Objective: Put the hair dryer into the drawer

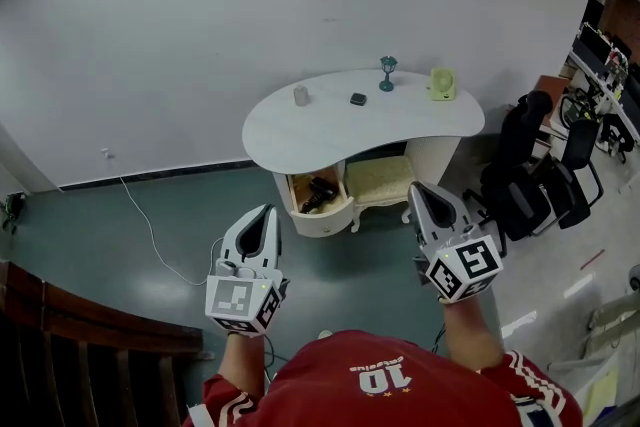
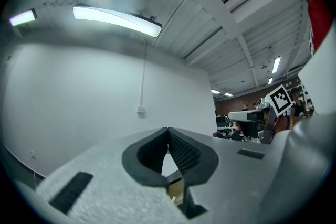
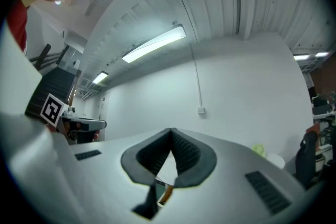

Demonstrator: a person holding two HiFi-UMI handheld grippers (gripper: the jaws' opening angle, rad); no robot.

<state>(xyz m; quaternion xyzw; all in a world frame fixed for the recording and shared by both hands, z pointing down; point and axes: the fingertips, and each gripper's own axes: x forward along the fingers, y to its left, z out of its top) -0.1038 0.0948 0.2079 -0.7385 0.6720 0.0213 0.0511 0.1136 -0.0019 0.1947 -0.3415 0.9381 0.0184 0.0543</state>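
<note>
A black hair dryer (image 1: 320, 193) lies inside the open drawer (image 1: 332, 219) at the left front of a white curved dressing table (image 1: 320, 130). Both grippers hang in the air well short of the table, pointing toward it. My left gripper (image 1: 267, 211) is below and left of the drawer, and its jaws meet at the tips with nothing between them (image 2: 168, 130). My right gripper (image 1: 419, 188) is to the right of the drawer, also shut and empty (image 3: 170, 131).
On the tabletop stand a grey cup (image 1: 300, 95), a small black object (image 1: 358, 99), a teal lamp (image 1: 388, 72) and a yellow-green item (image 1: 442, 83). A cushioned stool (image 1: 382, 179) is tucked under the table. Black office chairs (image 1: 535, 170) stand at the right. A cable (image 1: 150, 235) runs over the floor.
</note>
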